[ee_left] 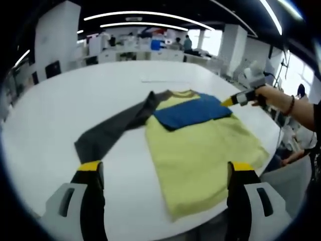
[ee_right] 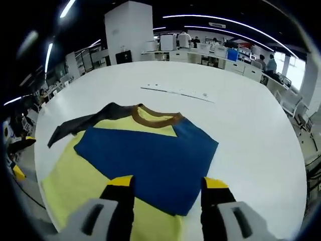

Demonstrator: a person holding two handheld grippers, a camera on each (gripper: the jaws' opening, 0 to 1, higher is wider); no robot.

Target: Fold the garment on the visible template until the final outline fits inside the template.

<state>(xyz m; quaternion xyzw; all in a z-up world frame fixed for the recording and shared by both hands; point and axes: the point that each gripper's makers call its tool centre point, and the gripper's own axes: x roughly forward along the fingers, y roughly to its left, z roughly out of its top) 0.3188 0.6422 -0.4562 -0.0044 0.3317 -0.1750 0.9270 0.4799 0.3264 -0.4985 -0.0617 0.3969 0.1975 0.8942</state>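
the yellow garment [ee_left: 200, 150] lies flat on the white desk [ee_left: 60, 105], its blue sleeve [ee_right: 150, 160] already folded across the chest and the grey sleeve [ee_left: 115, 125] still spread, so the left claw [ee_left: 165, 170], jaws apart, should pinch its cuff and sweep it inward flat, while the right claw [ee_right: 163, 183], also apart and empty, steadies the blue fold.

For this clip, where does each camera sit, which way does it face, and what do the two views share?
Left gripper view: rides the left gripper, jaws apart, looking across the table at the shirt; the right gripper and the person's hand show at right.
Right gripper view: rides the right gripper, jaws apart, low over the blue sleeve, facing the collar.
Shared: shirt, blue sleeve, dark sleeve, table.
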